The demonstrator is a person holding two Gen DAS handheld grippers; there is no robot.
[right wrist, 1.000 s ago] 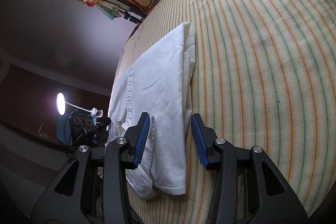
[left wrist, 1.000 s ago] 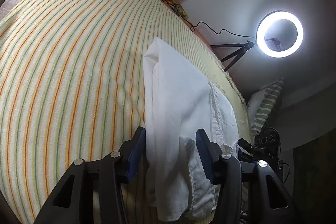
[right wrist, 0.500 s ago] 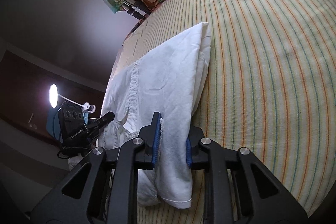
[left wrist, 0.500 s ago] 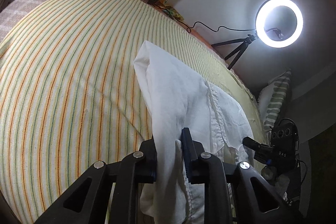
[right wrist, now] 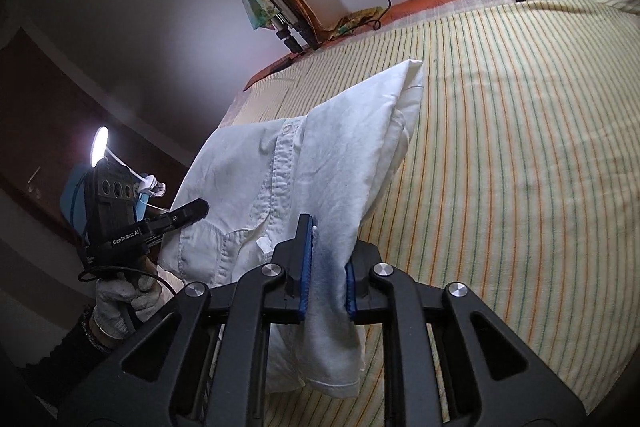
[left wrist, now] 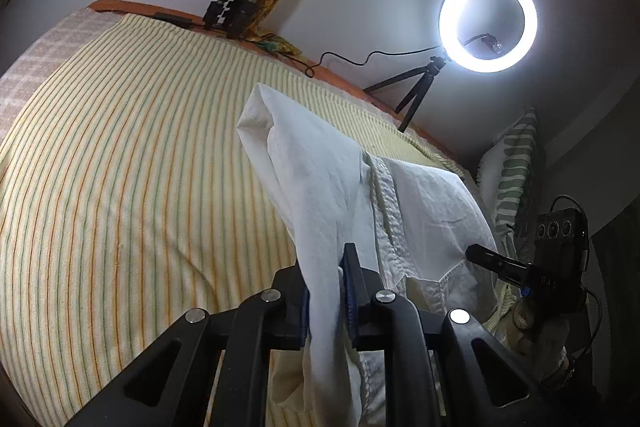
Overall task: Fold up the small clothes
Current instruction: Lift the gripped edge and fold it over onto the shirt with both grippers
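A white buttoned shirt (left wrist: pixel 320 179) lies partly folded on the striped bedsheet (left wrist: pixel 120 187), its near end lifted off the bed. My left gripper (left wrist: pixel 326 267) is closing, and its blue pads pinch one near edge of the shirt. In the right wrist view the same shirt (right wrist: pixel 332 155) hangs from my right gripper (right wrist: pixel 328 255), whose jaws are also closing on the opposite near edge. The left gripper (right wrist: pixel 184 213) shows there too, held by a gloved hand (right wrist: pixel 120 295). The far folded end still rests on the sheet (right wrist: pixel 500 147).
A lit ring light (left wrist: pixel 487 22) on a small tripod stands at the bed's far edge, with a cable beside it. A folded tripod (left wrist: pixel 232 11) leans against the wall. A striped pillow (left wrist: pixel 516 167) sits at the right.
Both grippers went from open around the shirt's near edges to pinching them. Both then rose and rolled, lifting the near end of the shirt off the bed.
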